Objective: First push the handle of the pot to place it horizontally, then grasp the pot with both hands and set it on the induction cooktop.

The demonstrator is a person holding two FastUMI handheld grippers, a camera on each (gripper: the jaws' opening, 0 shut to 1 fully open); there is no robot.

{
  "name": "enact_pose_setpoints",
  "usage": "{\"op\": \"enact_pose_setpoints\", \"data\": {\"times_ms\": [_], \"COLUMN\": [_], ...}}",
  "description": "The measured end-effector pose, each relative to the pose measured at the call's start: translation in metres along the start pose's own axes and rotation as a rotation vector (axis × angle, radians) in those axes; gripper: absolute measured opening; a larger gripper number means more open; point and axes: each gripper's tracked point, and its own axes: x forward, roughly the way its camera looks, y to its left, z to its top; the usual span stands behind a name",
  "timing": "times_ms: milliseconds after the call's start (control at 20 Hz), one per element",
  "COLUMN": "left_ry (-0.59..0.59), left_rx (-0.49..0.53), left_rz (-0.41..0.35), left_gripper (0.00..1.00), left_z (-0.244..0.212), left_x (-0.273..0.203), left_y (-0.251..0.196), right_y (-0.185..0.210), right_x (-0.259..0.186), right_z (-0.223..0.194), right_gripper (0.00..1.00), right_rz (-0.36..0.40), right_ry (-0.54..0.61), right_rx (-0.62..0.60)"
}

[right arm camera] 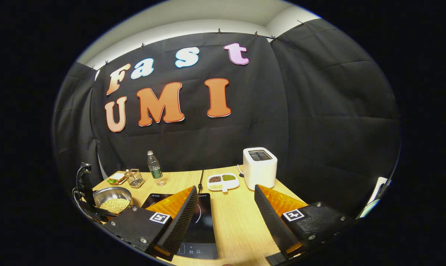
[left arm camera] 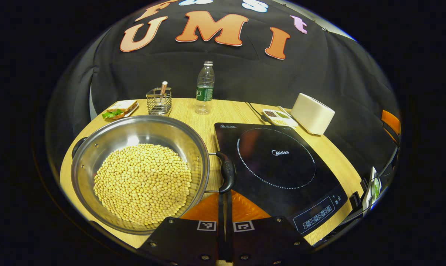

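While the pot (left arm camera: 141, 171) sits on the table (left arm camera: 230, 109) just left of the cooktop (left arm camera: 278, 166), both grippers are empty.

Full of beans (left arm camera: 143, 183), the steel pot will probably be heavy, stiff and smooth, so it is better to hold the two black handles; the near handle (left arm camera: 226, 171) lies level beside the rim. The left gripper (left arm camera: 224, 207) points at this handle with closed jaws, tips touching or nearly. The right gripper (right arm camera: 226, 207) hangs above the table, jaws wide open.
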Motion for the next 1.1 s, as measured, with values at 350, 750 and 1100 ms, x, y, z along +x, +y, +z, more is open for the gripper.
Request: {"op": "enact_pose_setpoints", "data": {"times_ms": [350, 750, 1100], "left_ry": [0.006, -0.244, -0.456], "left_rx": [-0.012, 0.012, -0.030], "left_rz": [0.001, 0.026, 0.148], "left_gripper": [0.02, 0.06, 0.15], "left_z": [0.005, 0.070, 0.111], "left_x": [0.005, -0.068, -0.136], "left_y": [0.003, 0.041, 0.157], "right_y": [0.004, 0.043, 0.115], "right_x": [0.004, -0.007, -0.020], "right_z": [-0.001, 0.003, 0.009], "right_gripper": [0.95, 0.95, 1.00], "right_rz": [-0.005, 0.030, 0.097], "right_ry": [0.010, 0.003, -0.021], "right_rx": [-0.004, -0.019, -0.028]}}
